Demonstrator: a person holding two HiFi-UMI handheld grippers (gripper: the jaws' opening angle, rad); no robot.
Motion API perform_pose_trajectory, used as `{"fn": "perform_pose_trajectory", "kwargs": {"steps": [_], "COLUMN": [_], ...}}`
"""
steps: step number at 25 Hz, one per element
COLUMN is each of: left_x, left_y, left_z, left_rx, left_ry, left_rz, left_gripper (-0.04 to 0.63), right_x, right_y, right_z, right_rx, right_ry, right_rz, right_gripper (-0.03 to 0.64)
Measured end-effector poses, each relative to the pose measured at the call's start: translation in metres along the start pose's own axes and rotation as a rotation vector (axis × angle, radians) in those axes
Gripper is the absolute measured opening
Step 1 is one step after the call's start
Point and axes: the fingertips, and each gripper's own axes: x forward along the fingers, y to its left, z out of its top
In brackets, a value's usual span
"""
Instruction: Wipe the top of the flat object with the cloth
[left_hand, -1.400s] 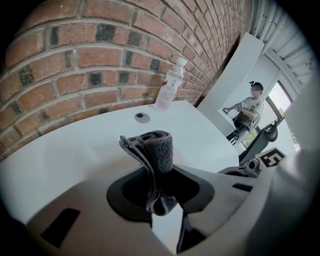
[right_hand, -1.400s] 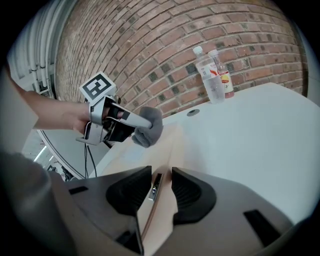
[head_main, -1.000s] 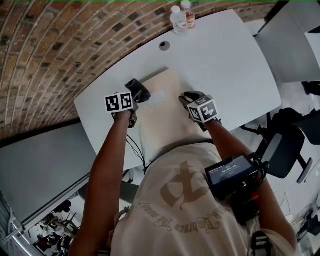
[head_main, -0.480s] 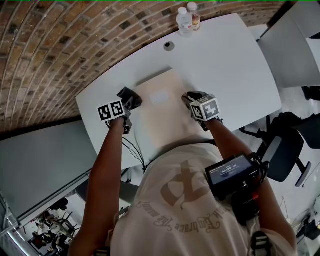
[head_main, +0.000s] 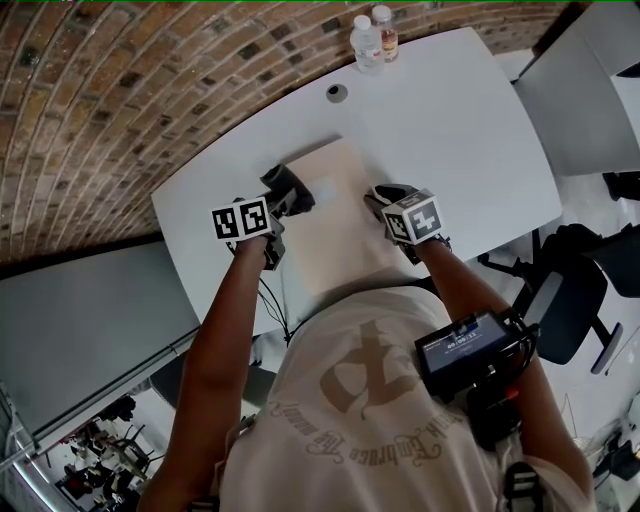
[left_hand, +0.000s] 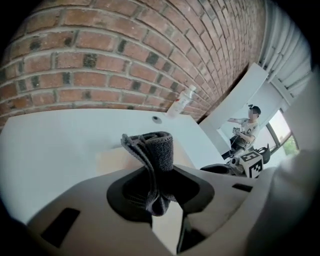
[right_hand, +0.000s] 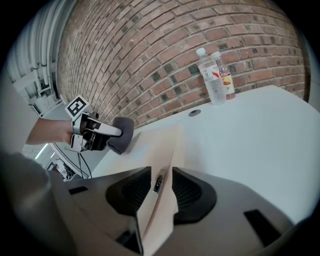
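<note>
between the jaws of the left gripper (left_hand: 160, 192) sits the pinched cloth (left_hand: 156, 150) — in the head view a dark lump at the left edge of the flat board (head_main: 335, 235). the right gripper (right_hand: 161, 184) clamps the board's right edge — clear only in its own view.

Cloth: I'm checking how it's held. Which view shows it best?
The left gripper view: the grey cloth fills the centre, bunched and pinched between the left tongs. The right gripper view shows the cloth small, from the side; the head view only a dark wad.

beige t-shirt (head_main: 322, 445) with a darker printed emblem (head_main: 368, 378).
</note>
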Motion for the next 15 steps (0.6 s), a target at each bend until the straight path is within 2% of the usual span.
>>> {"fn": "perform_pose_trajectory", "kwargs": {"steps": [5, 9, 12, 15], "left_x": [0.043, 0.069, 0.089, 0.103], "left_y": [-0.060, -0.100, -0.116, -0.118], "left_z": [0.001, 0.005, 0.006, 0.001], "left_rx": [0.059, 0.063, 0.093, 0.126], "left_ry": [0.055, 0.081, 0.117, 0.156], "left_rz": [-0.093, -0.159, -0.166, -0.136], "left_gripper": [0.112, 0.112, 0.112, 0.112], "right_x": [-0.003, -0.004, -0.003, -0.002], "right_y": [0.002, 0.002, 0.002, 0.002], "right_z": [-0.012, -0.014, -0.014, -0.015], "right_rx": [0.001, 0.006, 0.007, 0.001], "right_ry": [0.017, -0.001, -0.008, -0.003], "right_rz": [0.003, 0.009, 0.019, 0.019], "right_gripper": [0.141, 0.141, 0.140, 0.140]}}
